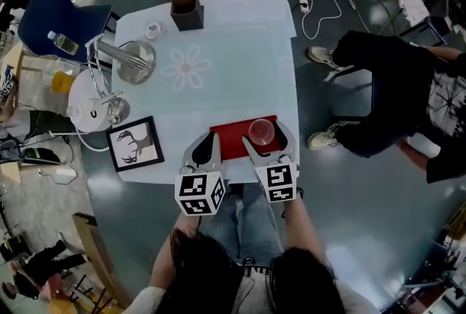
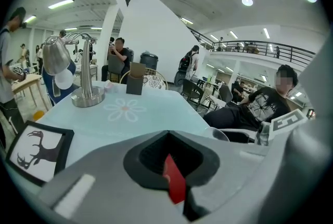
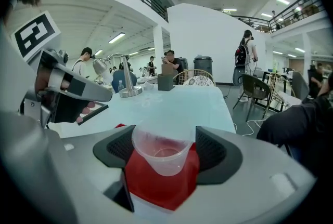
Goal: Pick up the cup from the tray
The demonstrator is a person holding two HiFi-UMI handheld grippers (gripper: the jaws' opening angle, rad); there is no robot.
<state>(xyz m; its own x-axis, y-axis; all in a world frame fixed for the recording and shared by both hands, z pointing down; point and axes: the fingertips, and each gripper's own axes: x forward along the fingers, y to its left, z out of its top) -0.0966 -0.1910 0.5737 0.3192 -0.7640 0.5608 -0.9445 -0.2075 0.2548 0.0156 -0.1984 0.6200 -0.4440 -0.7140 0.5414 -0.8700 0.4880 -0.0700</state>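
Clear plastic cup is clamped by the right gripper jaws at the white square table's near edge. Flat red tray is pinched in the closed left gripper, likely to be steadied for the lift.

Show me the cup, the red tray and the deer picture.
cup [image 1: 261, 132], head view, inside its open mouth.
red tray [image 1: 231, 139], head view, bare left part.
deer picture [image 1: 135, 144], head view, middle of the print.

Deer picture, silver lamp and brown box on table
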